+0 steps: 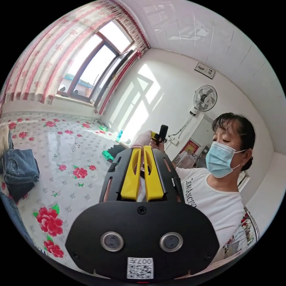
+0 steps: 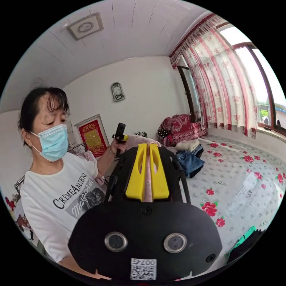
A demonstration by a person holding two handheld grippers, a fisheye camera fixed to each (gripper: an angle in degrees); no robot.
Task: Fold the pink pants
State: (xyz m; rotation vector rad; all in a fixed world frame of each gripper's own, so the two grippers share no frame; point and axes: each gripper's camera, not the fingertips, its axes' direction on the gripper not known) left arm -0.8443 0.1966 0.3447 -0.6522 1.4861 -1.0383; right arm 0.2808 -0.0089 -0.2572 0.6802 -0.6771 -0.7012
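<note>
Both grippers are held raised above a floral-covered bed [image 2: 238, 184], each pinching pink fabric. In the left gripper view, the left gripper [image 1: 142, 149] has its 2 yellow jaws pressed together on a strip of the pink pants [image 1: 142, 138], which is seen bunched just beyond the tips. In the right gripper view, the right gripper [image 2: 148, 147] is likewise clamped on the pants, a pink band being visible between its jaws. A person's hand [image 2: 116, 146] is seen gripping the other handle. Folded jeans [image 2: 187, 162] are lying on the bed, near a red bundle [image 2: 180, 126]. A wall fan [image 1: 204, 98] is mounted above.
</note>
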